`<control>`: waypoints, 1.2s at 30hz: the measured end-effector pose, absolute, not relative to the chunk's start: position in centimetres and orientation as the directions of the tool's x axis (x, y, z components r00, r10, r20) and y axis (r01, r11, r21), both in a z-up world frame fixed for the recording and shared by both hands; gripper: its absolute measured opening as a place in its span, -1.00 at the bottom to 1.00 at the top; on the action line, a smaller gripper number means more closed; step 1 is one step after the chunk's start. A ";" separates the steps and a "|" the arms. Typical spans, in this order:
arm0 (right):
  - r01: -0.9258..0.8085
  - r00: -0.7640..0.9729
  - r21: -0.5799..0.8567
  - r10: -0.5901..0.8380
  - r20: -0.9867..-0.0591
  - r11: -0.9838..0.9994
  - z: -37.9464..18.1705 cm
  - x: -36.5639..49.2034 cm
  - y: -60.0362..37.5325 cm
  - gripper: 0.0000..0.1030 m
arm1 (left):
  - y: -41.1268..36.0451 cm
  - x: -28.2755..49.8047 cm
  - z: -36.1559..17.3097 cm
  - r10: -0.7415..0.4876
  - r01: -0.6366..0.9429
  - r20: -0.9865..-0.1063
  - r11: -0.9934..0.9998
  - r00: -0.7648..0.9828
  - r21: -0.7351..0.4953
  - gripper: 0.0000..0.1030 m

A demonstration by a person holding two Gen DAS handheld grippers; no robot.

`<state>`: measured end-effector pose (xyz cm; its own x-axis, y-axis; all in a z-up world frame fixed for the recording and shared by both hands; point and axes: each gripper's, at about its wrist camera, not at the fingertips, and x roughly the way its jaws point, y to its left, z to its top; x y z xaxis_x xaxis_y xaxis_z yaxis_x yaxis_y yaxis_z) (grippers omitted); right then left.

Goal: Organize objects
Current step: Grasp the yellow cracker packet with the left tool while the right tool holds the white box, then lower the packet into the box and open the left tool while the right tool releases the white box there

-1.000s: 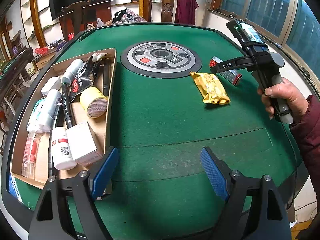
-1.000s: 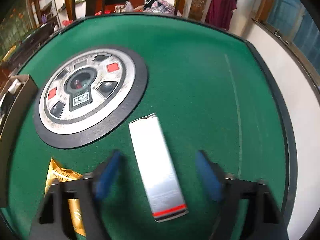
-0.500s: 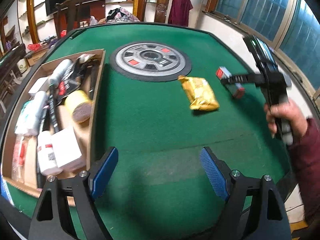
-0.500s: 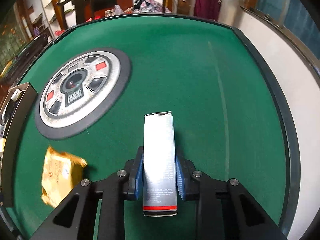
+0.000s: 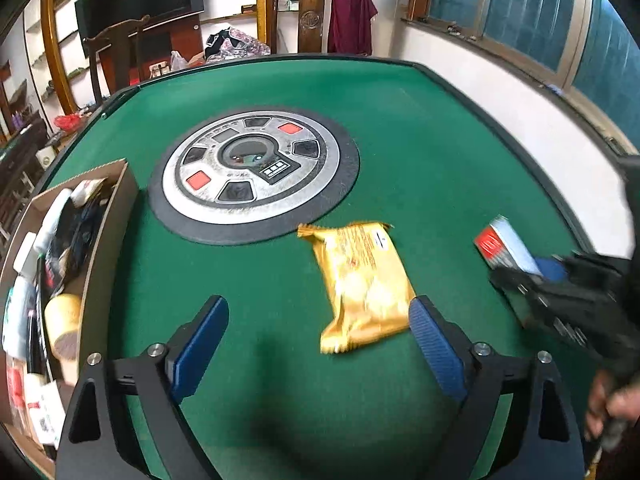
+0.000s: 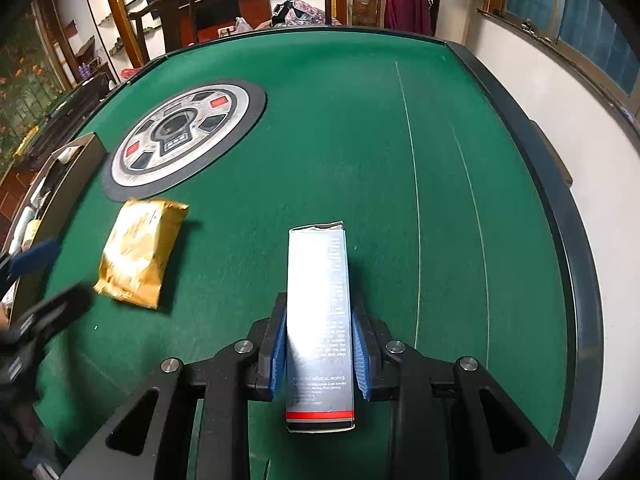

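Right gripper (image 6: 319,354) pinches the silver carton (image 6: 320,320) low down; its long free end could swing and slip. Left gripper (image 5: 318,344), spread, hovers beside the yellow snack packet (image 5: 362,284), right of the cardboard box (image 5: 120,208).

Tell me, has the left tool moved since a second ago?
Yes. The left tool has advanced toward the yellow snack packet, which now lies between its open fingers. The round centre panel looms larger, and the cardboard box has slid left.

On your table (image 5: 420,128), 1 snack packet (image 5: 362,284) lies between the cardboard box (image 5: 108,216) at left and the carton (image 6: 320,320) at right, the round console (image 5: 256,178) behind it.
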<state>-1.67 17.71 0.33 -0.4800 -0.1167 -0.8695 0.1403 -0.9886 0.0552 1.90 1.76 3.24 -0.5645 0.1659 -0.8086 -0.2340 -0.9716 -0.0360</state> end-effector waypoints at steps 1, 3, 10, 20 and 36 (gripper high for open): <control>0.144 -0.482 0.061 -0.123 -0.868 -0.988 0.3 -1.4 17.8 -0.42 | 2.3 1.3 2.9 0.150 -0.231 -0.814 -0.973 -0.561 -0.020 0.78; 0.146 -0.484 0.071 -0.134 -0.865 -0.987 0.3 -0.9 18.0 -0.42 | 3.0 0.8 2.2 0.149 -0.240 -0.821 -0.971 -0.551 -0.015 0.78; 0.144 -0.492 0.115 -0.172 -0.854 -0.983 0.3 -0.4 18.6 -0.42 | 5.5 -0.3 0.3 0.138 -0.287 -0.837 -0.957 -0.529 0.024 0.81; 0.136 -0.502 0.105 -0.160 -0.850 -0.985 0.3 -0.4 18.3 -0.38 | 4.3 -0.4 0.8 0.218 -0.309 -0.817 -0.950 -0.534 -0.051 -0.16; 0.142 -0.505 0.152 -0.204 -0.839 -0.978 1.9 1.0 16.3 -0.42 | -2.1 5.6 5.6 0.372 -0.290 -0.743 -0.925 -0.556 -0.246 -0.16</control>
<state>1.04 16.27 1.89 -0.5045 -0.2037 -0.8390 0.1419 -0.9781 0.1522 5.64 -2.08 5.63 -0.5564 0.3717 -0.7431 -0.2899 -0.9250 -0.2456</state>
